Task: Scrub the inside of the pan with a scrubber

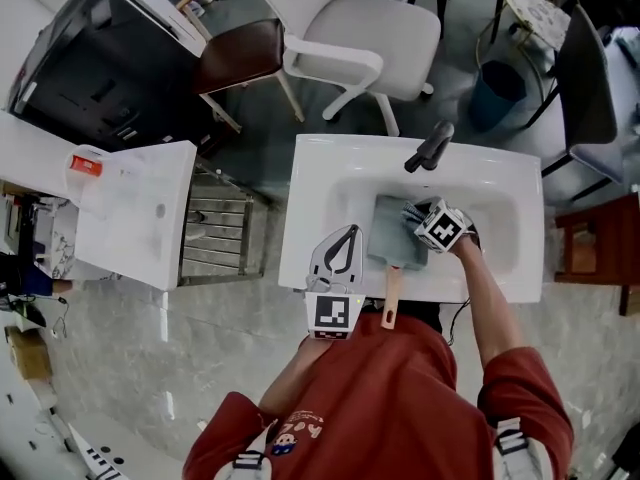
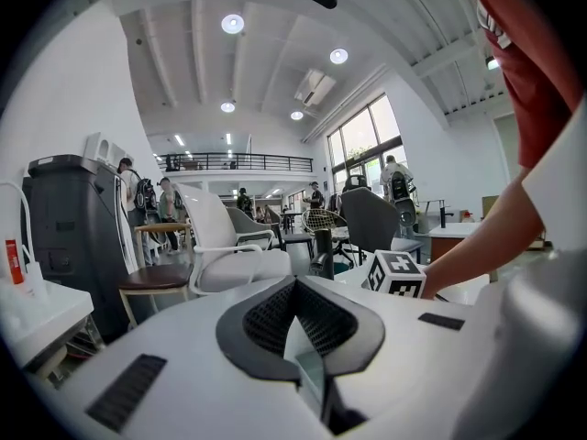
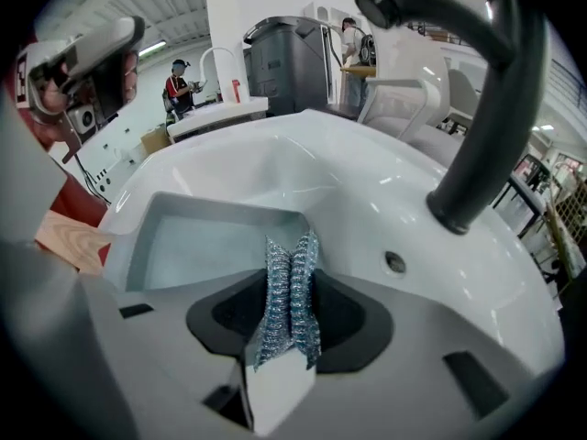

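Two sets of jaws are over the white sink. Those of the right gripper are clamped tight on the scrubber. It is a wad of silvery-blue steel mesh, pinched into two upright folds that stick out past the jaw tips.

The pan is square, with a grey-blue outside, low straight walls and a pale, smooth inside. Its flat wooden handle runs back over the sink's near rim toward the person. The pan sits in the basin, just ahead of and below the right jaws, with its inside open to them. The scrubber's front edge is over the pan's right side, but no view shows whether the mesh touches the metal.

In the right gripper view, most of the pan spreads ahead and to the left of the jaws, and the handle's end is far off to their left. The dark faucet rises to their right, past a small hole in the basin wall.

The left gripper has its jaws pressed together with nothing between them. It is held at the sink's near rim, and the pan lies just to the right of its jaws and a little ahead. In the left gripper view, the right gripper's marker cube shows ahead and to the right of those jaws.
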A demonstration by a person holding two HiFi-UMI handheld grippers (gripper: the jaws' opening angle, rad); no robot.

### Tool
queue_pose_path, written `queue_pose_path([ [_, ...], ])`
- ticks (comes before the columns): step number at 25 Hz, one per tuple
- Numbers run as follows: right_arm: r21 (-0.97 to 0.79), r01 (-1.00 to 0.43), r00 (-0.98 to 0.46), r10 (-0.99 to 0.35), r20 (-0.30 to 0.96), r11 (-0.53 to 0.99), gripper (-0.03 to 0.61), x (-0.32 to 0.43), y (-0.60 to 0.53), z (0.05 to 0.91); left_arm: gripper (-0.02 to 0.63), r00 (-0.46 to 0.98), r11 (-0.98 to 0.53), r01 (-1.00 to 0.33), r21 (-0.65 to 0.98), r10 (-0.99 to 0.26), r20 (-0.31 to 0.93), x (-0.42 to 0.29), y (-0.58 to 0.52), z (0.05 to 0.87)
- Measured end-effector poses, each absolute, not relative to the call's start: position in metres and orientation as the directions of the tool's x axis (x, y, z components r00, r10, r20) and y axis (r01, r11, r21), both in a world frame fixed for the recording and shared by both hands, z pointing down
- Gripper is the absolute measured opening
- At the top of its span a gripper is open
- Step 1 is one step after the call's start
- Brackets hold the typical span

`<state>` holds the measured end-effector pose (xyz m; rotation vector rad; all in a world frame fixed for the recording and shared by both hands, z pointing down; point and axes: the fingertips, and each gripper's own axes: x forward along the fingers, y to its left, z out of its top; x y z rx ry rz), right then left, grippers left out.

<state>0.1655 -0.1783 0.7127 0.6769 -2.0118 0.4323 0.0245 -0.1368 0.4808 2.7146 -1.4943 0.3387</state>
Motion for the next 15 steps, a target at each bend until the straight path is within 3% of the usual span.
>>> queue_pose_path([
  [15, 0.03, -0.805, -0.413, -0.595, 0.689, 0.593, 0.167, 0.165, -0.139, 0.584, 0.011, 0.571, -0.586, -0.808, -0.062, -0.805, 0.161, 0.026, -0.147, 0.464],
])
